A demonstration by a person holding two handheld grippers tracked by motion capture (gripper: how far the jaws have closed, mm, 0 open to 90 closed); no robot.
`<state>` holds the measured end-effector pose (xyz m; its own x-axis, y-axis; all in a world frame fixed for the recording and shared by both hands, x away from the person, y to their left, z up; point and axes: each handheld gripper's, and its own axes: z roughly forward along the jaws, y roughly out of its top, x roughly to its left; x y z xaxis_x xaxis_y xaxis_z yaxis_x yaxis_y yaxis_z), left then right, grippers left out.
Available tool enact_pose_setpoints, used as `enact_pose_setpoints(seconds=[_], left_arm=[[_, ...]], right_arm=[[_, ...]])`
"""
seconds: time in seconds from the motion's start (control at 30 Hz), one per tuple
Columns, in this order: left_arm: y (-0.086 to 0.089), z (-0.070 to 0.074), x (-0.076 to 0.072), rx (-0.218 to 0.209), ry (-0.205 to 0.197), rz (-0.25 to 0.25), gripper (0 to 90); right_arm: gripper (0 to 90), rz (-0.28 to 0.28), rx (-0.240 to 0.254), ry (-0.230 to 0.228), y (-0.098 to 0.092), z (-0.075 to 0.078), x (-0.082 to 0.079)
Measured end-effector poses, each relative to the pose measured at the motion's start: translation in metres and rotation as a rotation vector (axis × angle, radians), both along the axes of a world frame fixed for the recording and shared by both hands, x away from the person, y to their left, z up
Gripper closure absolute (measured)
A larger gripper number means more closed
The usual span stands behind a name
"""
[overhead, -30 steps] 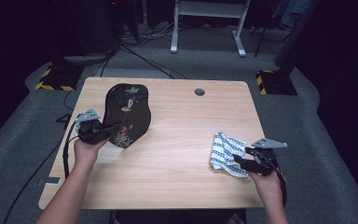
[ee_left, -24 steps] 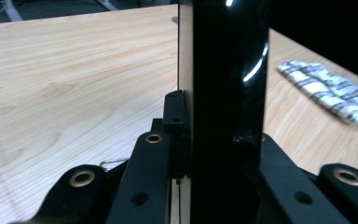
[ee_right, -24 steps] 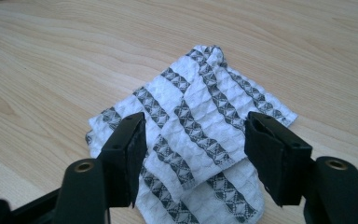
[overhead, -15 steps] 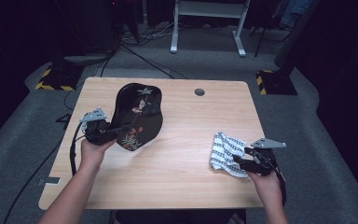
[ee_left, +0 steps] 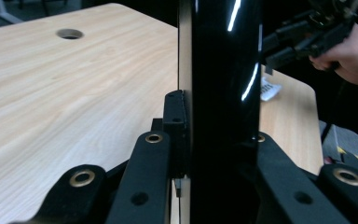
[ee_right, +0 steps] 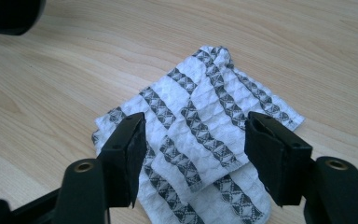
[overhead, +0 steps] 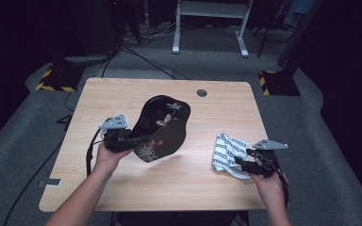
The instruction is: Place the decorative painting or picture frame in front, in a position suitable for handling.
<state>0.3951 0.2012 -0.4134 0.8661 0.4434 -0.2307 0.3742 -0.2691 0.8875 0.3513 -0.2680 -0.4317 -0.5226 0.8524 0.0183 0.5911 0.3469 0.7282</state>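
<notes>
- The left gripper [overhead: 134, 140] is clamped on the near-left rim of the black tray [overhead: 162, 127], which sits edge-on between its jaws in the left gripper view [ee_left: 223, 93].
- The right gripper [ee_right: 193, 154] hangs over the striped cloth [ee_right: 200, 126] with its jaws apart and nothing pinched.
- The tray looks stiff, glossy and probably slippery, with a painted face that could scratch; the rim seems the sensible hold.
- It is tilted above the middle of the table [overhead: 122, 89], long axis running from near-left to far-right.
- The cloth lies folded near the right edge; soft and light, so any fold should do.
</notes>
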Motion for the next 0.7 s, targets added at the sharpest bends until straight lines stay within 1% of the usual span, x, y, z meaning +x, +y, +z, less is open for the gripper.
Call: enact_pose_setpoints(seconds=[0.1, 0.13, 0.17, 0.27, 0.37, 0.5, 0.63, 0.7], left_arm=[[-0.007, -0.003, -0.001, -0.002, -0.003, -0.017, 80.7], [-0.010, -0.005, -0.001, -0.004, -0.014, -0.028, 80.8], [-0.010, -0.005, -0.001, -0.004, -0.014, -0.028, 80.8], [-0.014, -0.009, -0.001, -0.027, -0.007, -0.048, 80.8], [-0.018, -0.012, 0.000, -0.035, -0.004, -0.054, 80.7], [-0.024, -0.015, 0.000, -0.025, -0.001, -0.070, 80.7], [-0.026, -0.017, 0.001, -0.029, -0.006, -0.087, 80.6], [-0.024, -0.020, 0.002, -0.039, 0.004, -0.090, 80.5]], right_arm=[[39.5, 0.004, -0.001, 0.003, 0.001, 0.000, 0.000], [39.5, 0.008, -0.005, 0.001, 0.001, 0.000, 0.000], [39.5, 0.008, -0.005, 0.001, 0.001, 0.000, 0.000], [39.4, 0.009, -0.007, 0.003, 0.002, 0.000, 0.000], [39.3, 0.011, -0.011, 0.006, 0.003, -0.001, 0.000], [39.2, 0.014, -0.013, 0.010, 0.004, -0.001, 0.001], [39.0, 0.016, -0.013, 0.010, 0.004, -0.002, 0.001], [38.9, 0.014, -0.014, 0.010, 0.004, -0.002, 0.001]])
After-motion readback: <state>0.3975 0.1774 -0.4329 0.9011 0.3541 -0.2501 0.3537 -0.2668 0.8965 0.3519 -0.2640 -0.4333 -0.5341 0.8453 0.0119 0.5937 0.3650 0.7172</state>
